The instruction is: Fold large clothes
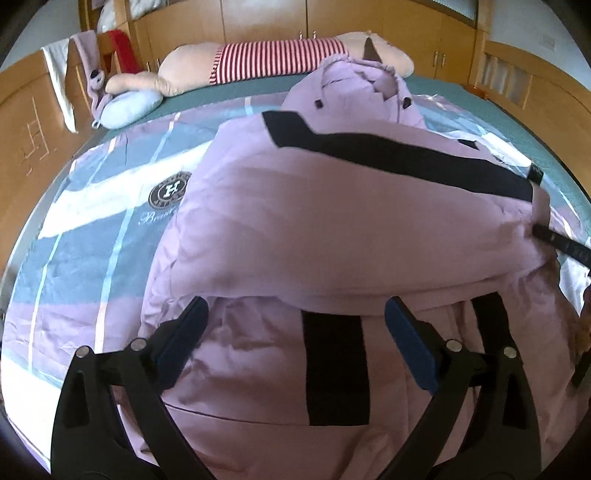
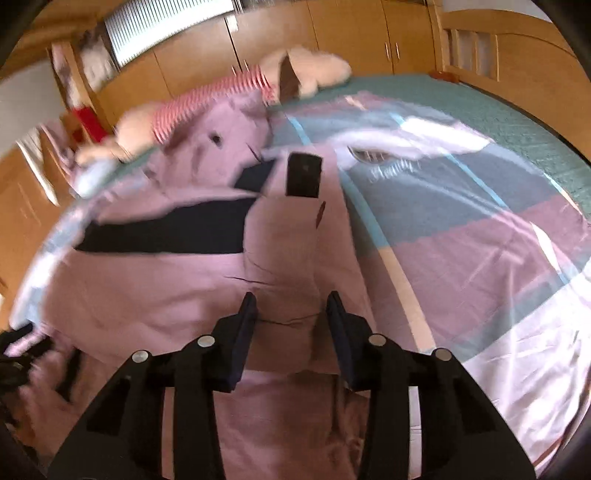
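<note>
A large lilac hooded jacket [image 1: 332, 206] with black bands lies on the bed, one sleeve folded across its body. My left gripper [image 1: 295, 321] is open and hovers just above the jacket's lower part, holding nothing. In the right wrist view the jacket [image 2: 166, 288] fills the left and middle, its hood toward the far end. My right gripper [image 2: 291, 314] has its jaws part-closed with a bunched fold of the jacket's right edge between the pads. The right gripper's finger also shows in the left wrist view [image 1: 561, 243] at the jacket's right edge.
The bed has a striped pink, blue and white quilt [image 1: 92, 229] over a green cover [image 2: 498, 110]. A plush toy in a red striped shirt [image 1: 273, 59] and a pale blue cushion [image 1: 129, 107] lie at the head. Wooden wardrobes [image 1: 369, 18] and bed rails surround it.
</note>
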Available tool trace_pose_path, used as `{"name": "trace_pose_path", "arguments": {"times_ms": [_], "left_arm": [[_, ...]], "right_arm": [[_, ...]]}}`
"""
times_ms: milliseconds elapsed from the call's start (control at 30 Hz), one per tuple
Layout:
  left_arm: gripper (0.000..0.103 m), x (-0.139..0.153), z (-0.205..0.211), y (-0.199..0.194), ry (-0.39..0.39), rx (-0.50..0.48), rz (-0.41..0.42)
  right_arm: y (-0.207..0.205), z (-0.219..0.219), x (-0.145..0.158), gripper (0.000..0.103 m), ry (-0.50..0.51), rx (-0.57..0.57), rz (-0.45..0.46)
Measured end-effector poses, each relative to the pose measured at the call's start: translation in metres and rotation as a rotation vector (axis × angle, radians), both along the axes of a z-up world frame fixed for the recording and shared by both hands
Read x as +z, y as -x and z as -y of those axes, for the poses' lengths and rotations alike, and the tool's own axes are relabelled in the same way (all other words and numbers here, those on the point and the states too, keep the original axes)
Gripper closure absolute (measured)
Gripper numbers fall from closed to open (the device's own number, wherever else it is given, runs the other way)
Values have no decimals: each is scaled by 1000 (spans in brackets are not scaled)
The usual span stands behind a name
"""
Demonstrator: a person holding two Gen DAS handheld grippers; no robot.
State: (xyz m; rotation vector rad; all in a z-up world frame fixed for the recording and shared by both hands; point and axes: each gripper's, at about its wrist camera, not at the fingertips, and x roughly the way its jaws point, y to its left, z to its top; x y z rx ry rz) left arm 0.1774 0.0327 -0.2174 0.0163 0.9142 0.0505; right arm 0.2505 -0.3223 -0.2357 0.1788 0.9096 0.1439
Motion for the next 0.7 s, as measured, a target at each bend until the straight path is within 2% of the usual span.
{"name": "trace_pose_path", "arguments": {"times_ms": [100, 200, 367, 467, 533, 600, 700], "left_arm": [[6, -2, 0, 0, -16, 4, -1], [6, -3, 0, 0, -27, 3, -5], [6, -7, 1, -1, -33, 3, -21], [6, -10, 0, -2, -39, 2, -37], [6, -13, 0, -4, -40, 4, -48], [6, -15, -1, -5, -35, 8, -60], [6, -18, -5, -7, -15, 12, -77]], "right_arm": [[-1, -2, -3, 62, 34, 2, -18], [4, -2, 2, 61, 51, -9, 6], [19, 8, 23, 60, 21, -58, 135], [24, 4, 32, 59, 18, -15, 198], [14, -5, 18, 56, 59, 32, 136], [3, -11, -5, 53, 85, 52, 19], [1, -10, -9, 46, 64, 51, 11]]}}
